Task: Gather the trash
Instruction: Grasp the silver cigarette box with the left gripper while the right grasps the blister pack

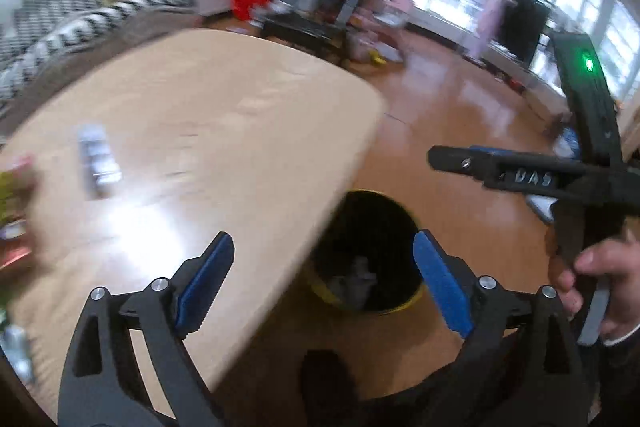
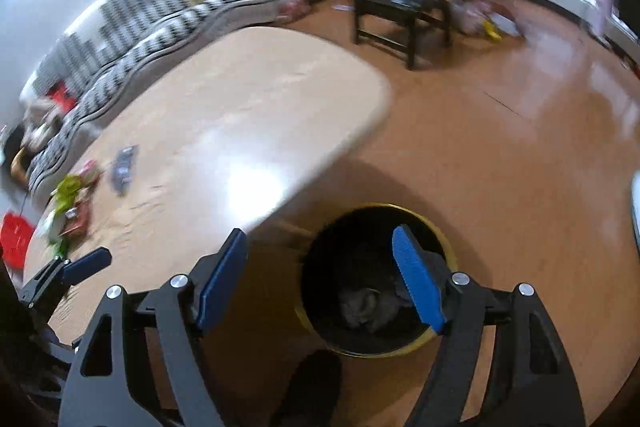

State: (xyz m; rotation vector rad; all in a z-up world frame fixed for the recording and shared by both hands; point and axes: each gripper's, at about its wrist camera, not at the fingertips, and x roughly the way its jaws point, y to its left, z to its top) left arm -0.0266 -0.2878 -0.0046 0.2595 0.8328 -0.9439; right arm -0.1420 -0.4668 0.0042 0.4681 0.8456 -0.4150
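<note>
Table edge juts beside the bin; wrappers on its far end; your left gripper and right gripper gape empty above the bin.

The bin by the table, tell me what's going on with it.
A person holds a gripper in each hand above the bin, which stands on the floor beside the table. Both the left gripper and the right gripper are open and empty. Some crumpled trash already lies in the bin. More litter waits at the table's far end.
</note>
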